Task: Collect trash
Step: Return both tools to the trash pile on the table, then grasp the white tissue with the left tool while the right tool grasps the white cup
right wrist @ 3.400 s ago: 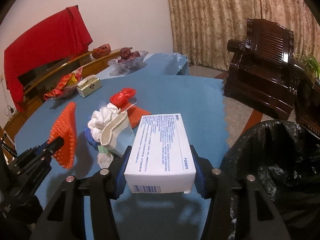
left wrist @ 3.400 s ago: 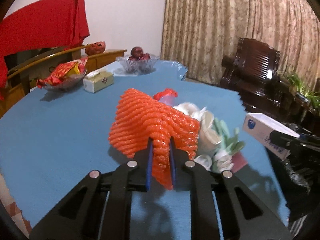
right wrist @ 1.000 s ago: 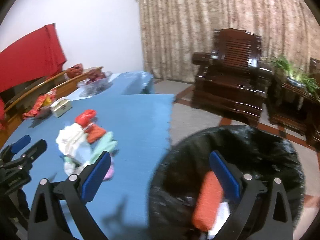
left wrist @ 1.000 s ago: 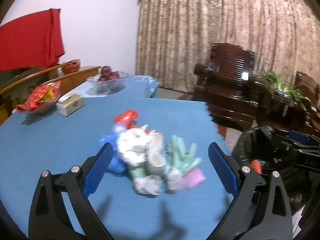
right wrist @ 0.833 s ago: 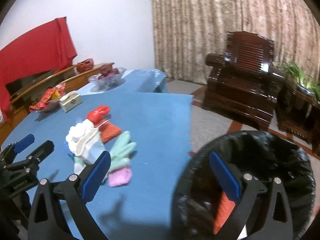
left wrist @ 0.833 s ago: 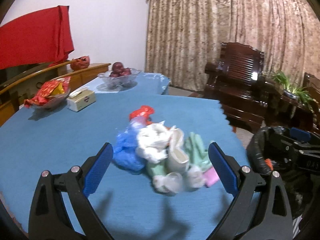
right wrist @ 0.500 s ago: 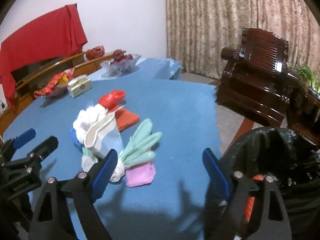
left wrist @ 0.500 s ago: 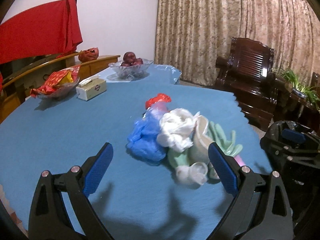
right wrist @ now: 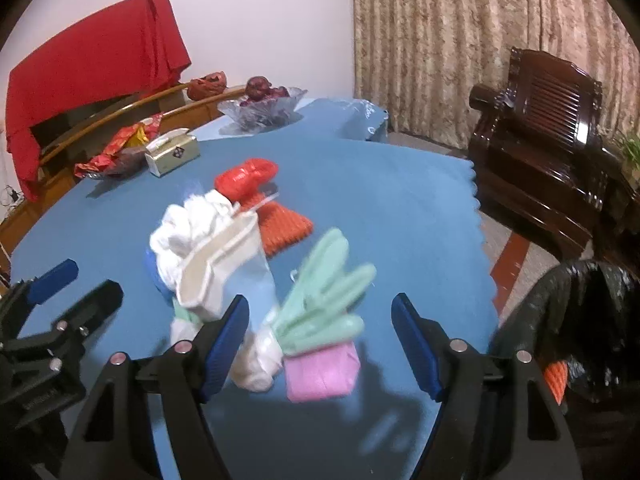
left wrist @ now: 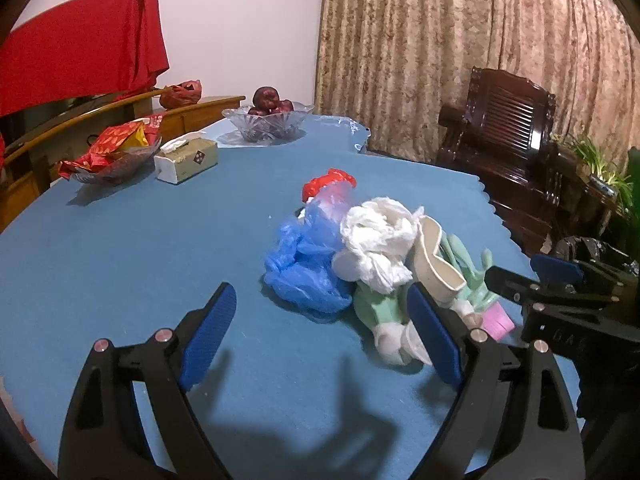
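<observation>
A pile of trash lies mid-table on the blue cloth: a blue plastic bag, white crumpled tissue, a cream cup, green gloves, a pink wrapper, an orange mesh piece and a red bag. My left gripper is open and empty, just in front of the blue bag. My right gripper is open and empty, over the gloves and pink wrapper. The black trash bag stands at the table's right edge with orange mesh inside.
At the table's far side stand a tissue box, a snack dish and a glass fruit bowl. A dark wooden armchair stands right of the table. The right gripper shows in the left wrist view.
Both grippers dropped the orange mesh and the white box into the black bag, opened, and swung back over the table toward the pile.
</observation>
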`<state>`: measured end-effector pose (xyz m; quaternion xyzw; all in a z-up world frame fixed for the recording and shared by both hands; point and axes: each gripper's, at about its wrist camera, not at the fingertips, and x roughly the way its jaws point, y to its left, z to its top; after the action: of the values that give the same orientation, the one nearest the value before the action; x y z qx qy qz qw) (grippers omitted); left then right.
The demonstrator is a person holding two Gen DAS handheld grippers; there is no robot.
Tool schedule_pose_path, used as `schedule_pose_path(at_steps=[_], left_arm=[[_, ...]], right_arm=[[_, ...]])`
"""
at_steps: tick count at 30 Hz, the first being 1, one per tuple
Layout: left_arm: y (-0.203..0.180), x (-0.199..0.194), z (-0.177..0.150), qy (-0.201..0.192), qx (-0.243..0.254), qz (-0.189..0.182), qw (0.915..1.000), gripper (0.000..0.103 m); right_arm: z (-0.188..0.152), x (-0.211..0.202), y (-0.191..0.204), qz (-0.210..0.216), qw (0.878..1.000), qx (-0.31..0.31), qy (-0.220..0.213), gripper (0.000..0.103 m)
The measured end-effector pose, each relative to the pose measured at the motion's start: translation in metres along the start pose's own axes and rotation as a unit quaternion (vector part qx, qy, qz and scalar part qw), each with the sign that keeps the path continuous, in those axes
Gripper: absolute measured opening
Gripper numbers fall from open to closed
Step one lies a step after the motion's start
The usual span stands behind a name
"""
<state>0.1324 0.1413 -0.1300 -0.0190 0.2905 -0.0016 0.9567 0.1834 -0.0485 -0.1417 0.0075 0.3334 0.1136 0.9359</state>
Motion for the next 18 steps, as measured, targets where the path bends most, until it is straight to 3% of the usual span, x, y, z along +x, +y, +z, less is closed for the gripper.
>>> schedule_pose_path(at_steps=[9,18], left_arm=[[0.024,0.005,0.007,-0.004,-0.012,0.028,0.9995,0.085],[0.041,0.002,0.008,-0.004,-0.015,0.039,0.9991,0.085]], right_arm=[[0.008,-0.013,0.029,0.046,0.999,-0.018,-0.011,0.070],[-0.001,0.018,0.050,0.040,0.999,-0.023,0.014,0.057]])
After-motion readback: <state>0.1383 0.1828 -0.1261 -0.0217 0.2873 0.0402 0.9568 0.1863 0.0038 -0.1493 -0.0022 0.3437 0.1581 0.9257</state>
